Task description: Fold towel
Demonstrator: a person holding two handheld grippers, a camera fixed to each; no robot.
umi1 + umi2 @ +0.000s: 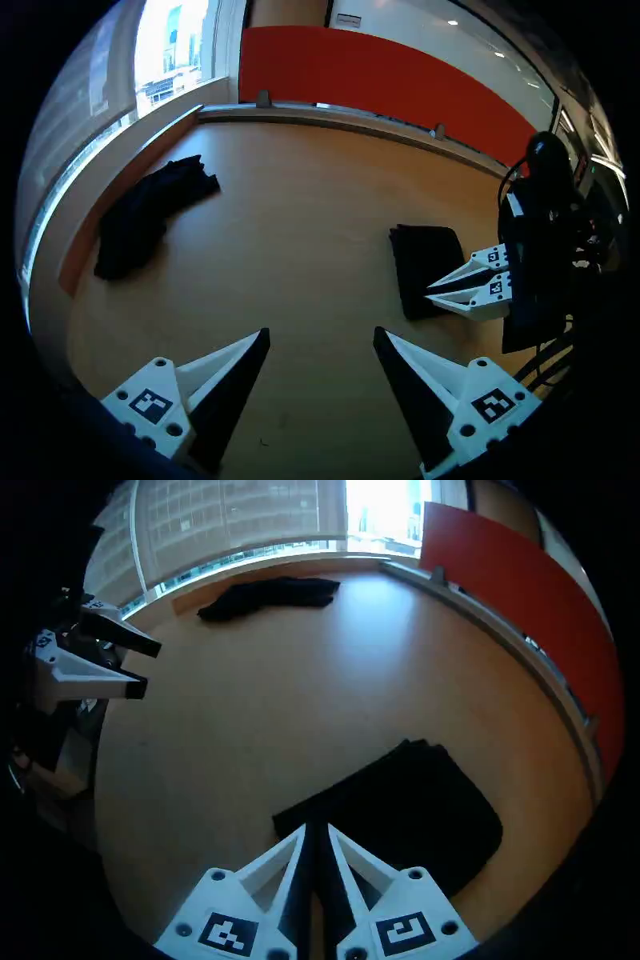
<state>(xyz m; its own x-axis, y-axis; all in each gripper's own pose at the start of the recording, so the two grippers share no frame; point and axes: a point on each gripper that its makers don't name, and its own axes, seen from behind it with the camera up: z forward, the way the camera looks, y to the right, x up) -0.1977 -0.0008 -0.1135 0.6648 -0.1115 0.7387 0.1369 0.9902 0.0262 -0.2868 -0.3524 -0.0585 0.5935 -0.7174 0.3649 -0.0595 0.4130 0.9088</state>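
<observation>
Two dark towels lie on the worktop (304, 184): a folded towel (416, 816) and, well apart by the window, a crumpled towel (148, 212). The left hand-held gripper (320, 332) is open; the right hand-held gripper (317, 828) is closed at the folded towel's edge.

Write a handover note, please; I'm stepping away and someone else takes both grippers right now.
Left gripper: open, hovering above the table.
Right gripper: fingers closed at the near edge of the folded towel; a pinch on it cannot be confirmed.
Done: that dark towel looks folded, flat on the table.
Left: the crumpled towel by the window is not yet folded.
</observation>
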